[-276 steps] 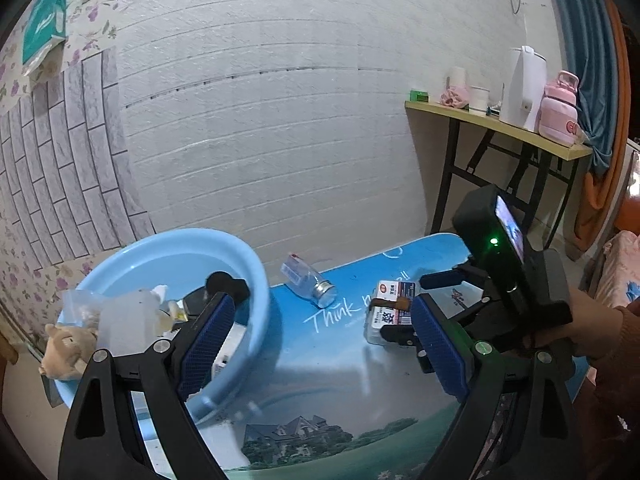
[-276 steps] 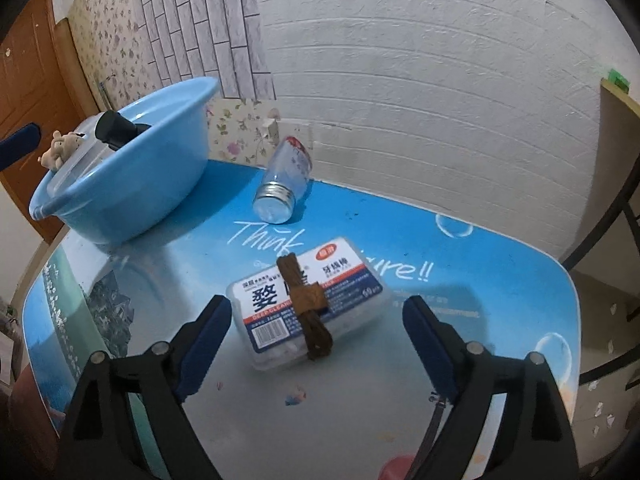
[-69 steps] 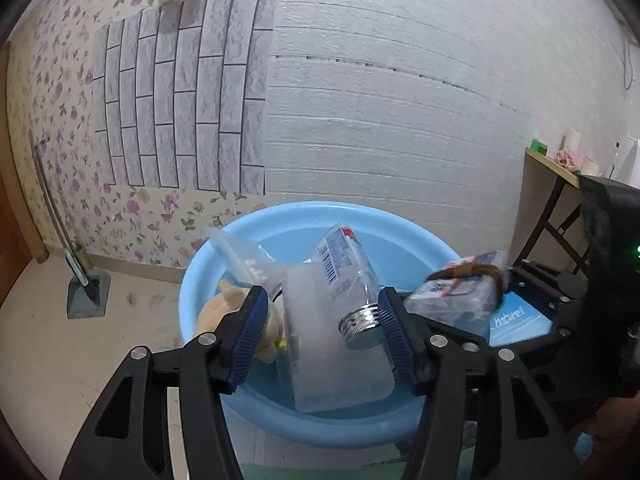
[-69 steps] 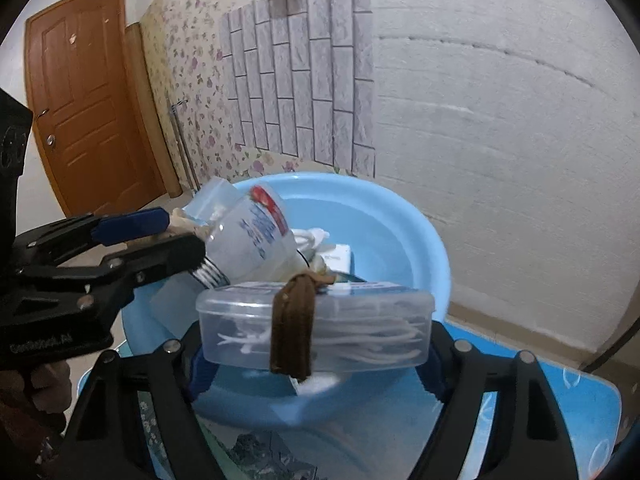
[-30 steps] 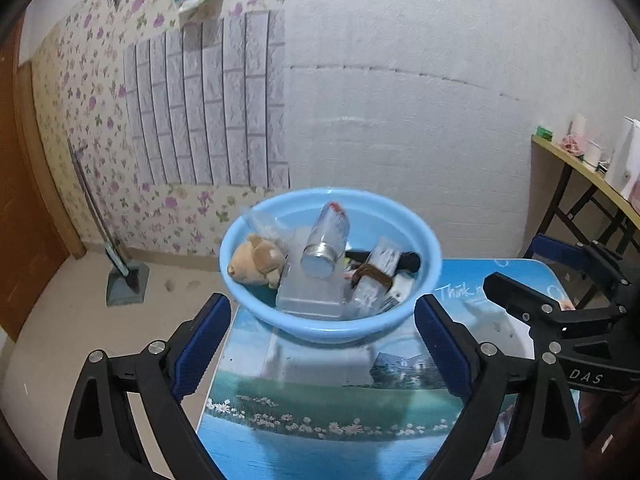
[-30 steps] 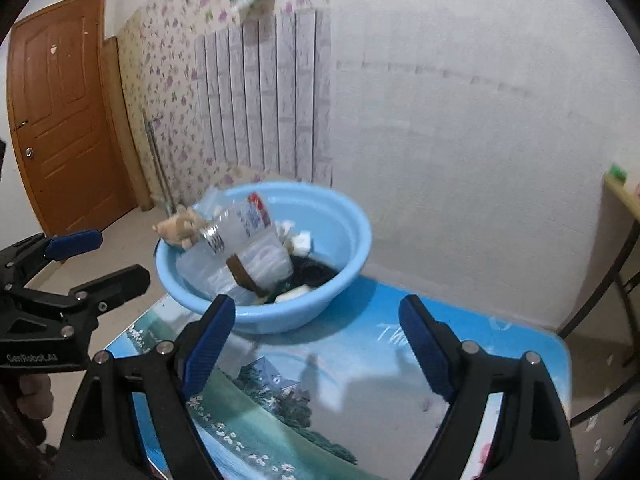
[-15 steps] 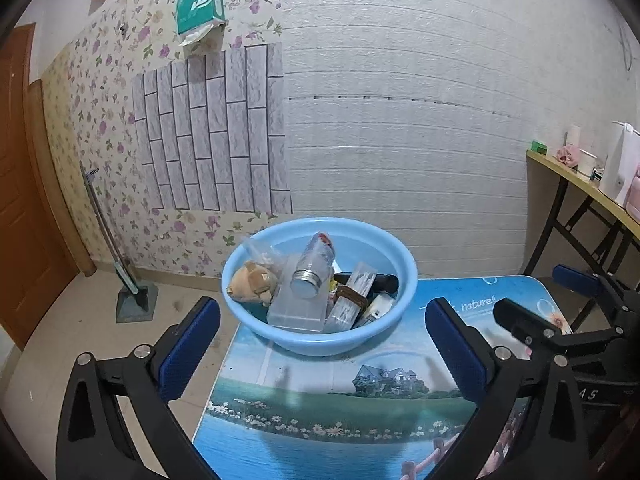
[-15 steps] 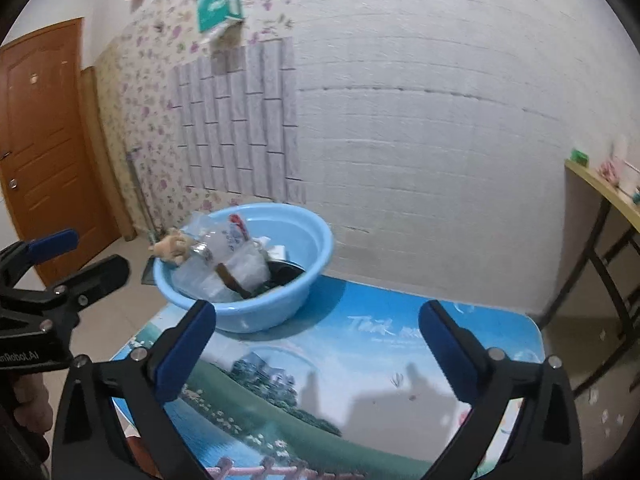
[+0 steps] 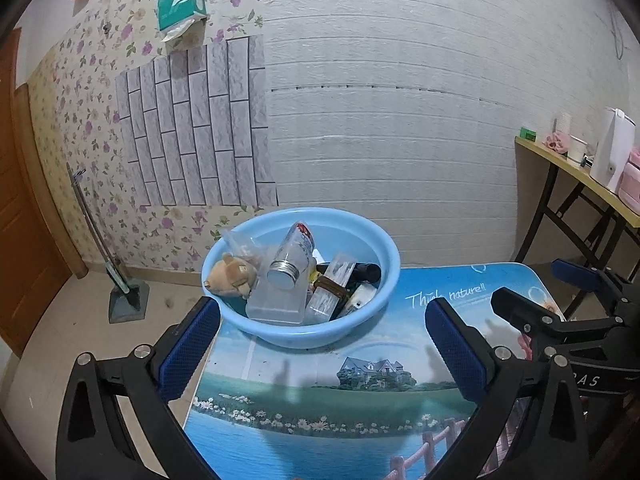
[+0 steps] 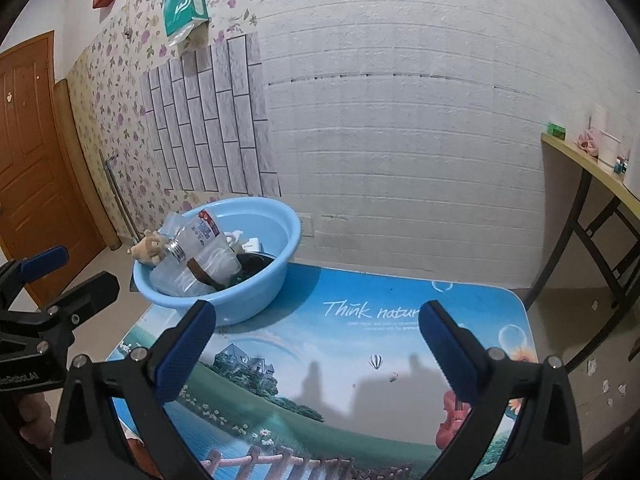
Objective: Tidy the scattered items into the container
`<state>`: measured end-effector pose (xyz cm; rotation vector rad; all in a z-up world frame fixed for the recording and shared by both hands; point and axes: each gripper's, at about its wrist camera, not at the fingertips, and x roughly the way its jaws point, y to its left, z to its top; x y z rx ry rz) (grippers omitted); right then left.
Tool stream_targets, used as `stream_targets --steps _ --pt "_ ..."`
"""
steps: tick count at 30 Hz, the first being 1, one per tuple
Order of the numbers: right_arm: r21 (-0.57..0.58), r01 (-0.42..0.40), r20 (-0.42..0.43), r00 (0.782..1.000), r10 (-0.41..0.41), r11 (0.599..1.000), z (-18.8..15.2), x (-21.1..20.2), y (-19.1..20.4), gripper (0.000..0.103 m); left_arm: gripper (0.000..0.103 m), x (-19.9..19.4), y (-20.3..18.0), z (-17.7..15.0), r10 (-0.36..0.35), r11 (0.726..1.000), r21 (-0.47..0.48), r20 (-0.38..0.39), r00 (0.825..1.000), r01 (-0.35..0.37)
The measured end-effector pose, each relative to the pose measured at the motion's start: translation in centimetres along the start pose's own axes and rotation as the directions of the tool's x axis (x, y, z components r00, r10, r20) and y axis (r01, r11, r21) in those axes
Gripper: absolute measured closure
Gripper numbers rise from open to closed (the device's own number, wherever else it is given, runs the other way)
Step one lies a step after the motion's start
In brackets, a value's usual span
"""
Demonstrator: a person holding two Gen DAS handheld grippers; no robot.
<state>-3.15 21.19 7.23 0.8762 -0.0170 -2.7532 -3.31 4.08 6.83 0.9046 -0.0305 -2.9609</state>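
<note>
A light blue basin (image 9: 368, 324) stands at the far left corner of the picture-printed table (image 9: 360, 400); it also shows in the right wrist view (image 10: 244, 300). In it lie a clear jar with a silver lid (image 9: 290, 258), a clear plastic box with a brown band (image 9: 328, 296), a small plush bear (image 9: 234, 274), a black item (image 9: 366, 270) and a plastic bag. My left gripper (image 9: 320, 344) is open and empty, held back above the table's near side. My right gripper (image 10: 316, 344) is open and empty, to the right of the basin.
A white brick wall stands behind the table. A wooden side table (image 9: 580, 176) with a white kettle and pink containers is at the right. A dustpan stand (image 9: 124, 300) sits on the floor at the left, near an orange door (image 10: 36, 168).
Both grippers have pulled back and up from the basin. The jar and the banded box, held earlier, now lie in the basin. Both grippers are empty.
</note>
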Motion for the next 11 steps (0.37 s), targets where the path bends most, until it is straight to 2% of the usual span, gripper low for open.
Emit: stream_targets --steps 11 --pt "-0.009 -0.002 -0.016 1.0 0.001 1.0 -0.26 0.17 0.16 0.0 0.0 0.01 0.22 -0.36 -0.028 1.0 -0.002 0.005 1.0 0.028"
